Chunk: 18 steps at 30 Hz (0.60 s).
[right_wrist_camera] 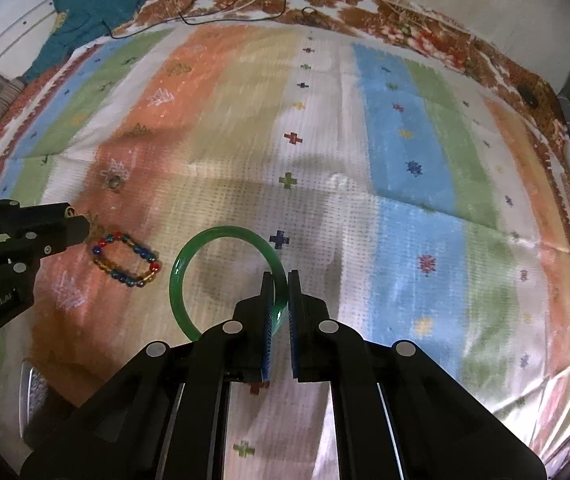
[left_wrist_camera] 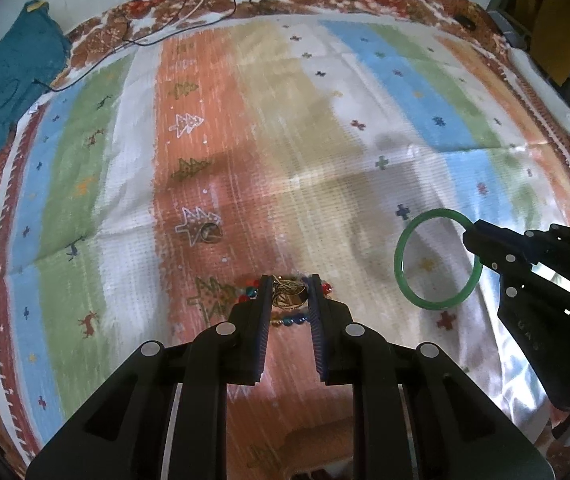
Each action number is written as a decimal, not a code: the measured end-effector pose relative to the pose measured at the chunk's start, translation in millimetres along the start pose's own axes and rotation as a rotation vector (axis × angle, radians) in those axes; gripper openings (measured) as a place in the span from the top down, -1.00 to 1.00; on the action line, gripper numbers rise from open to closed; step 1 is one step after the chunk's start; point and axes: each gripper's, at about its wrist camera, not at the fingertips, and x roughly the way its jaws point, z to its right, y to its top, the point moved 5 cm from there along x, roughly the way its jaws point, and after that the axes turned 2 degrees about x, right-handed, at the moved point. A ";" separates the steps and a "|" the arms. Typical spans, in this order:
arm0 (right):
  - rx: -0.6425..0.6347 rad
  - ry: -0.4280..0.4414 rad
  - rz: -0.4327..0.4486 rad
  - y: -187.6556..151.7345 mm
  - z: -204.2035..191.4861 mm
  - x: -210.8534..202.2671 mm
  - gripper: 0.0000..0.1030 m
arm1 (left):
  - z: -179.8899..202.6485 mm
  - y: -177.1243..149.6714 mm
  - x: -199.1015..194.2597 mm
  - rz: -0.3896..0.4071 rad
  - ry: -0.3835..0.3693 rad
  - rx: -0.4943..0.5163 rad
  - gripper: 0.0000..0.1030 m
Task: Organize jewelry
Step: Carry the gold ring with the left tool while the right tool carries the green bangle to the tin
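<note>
You were working over a broad striped woven cloth (left_wrist_camera: 213, 168), orange, green, blue and cream, printed with small trees and crosses, spread across the whole surface. A crumpled teal garment (left_wrist_camera: 13, 80) sat at its far left corner, well apart from everything that mattered, with thin dark and white cables (left_wrist_camera: 201, 4) trailing over the far edge.

Your right gripper (right_wrist_camera: 280, 280) had its fingers pressed together on the near right part of a smooth green glass-like bangle (right_wrist_camera: 189, 268). The hoop stood out to the left of the fingers, its open face turned roughly toward the camera, and its separate shadow on the cloth suggested it hung clear rather than rested.

Your left gripper (left_wrist_camera: 288, 282) was nearly closed on a small gold-coloured filigree piece (left_wrist_camera: 287, 294), pinched right at the fingertips; what kind of ornament it was I could not tell. Directly beneath it, on the orange stripe, a bracelet of red, blue and amber beads (right_wrist_camera: 125, 258) lay flat in a loop, unheld.

That was the relation to watch: the bead bracelet lay under your left fingertips and well to the left of the bangle, so the left hand was the nearer one. A small dark round item (left_wrist_camera: 209, 232) sat farther up the orange stripe, too small to identify.
</note>
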 end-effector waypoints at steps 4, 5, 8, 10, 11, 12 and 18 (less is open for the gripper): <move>0.000 0.006 0.027 -5.7 -0.9 -15.2 0.85 | 1.5 -4.0 -14.3 0.022 -0.018 -0.014 0.66; 0.000 0.008 0.033 -7.0 -1.2 -18.5 0.85 | 1.7 -5.6 -19.0 0.030 -0.022 -0.018 0.66; -0.001 0.015 0.048 -10.4 -2.3 -26.5 0.85 | 3.4 -11.3 -29.4 0.043 -0.040 -0.026 0.66; -0.003 0.018 0.055 -12.8 -4.0 -31.1 0.85 | 4.5 -14.4 -36.1 0.053 -0.044 -0.026 0.66; -0.004 0.020 0.057 -14.0 -4.7 -32.7 0.85 | 5.4 -16.5 -41.3 0.062 -0.048 -0.026 0.66; -0.005 0.021 0.059 -15.2 -5.6 -34.0 0.85 | 5.9 -18.1 -44.9 0.070 -0.048 -0.027 0.66; -0.012 0.018 0.075 -24.9 -8.2 -44.8 0.85 | 9.5 -30.2 -55.8 0.085 -0.037 -0.013 0.66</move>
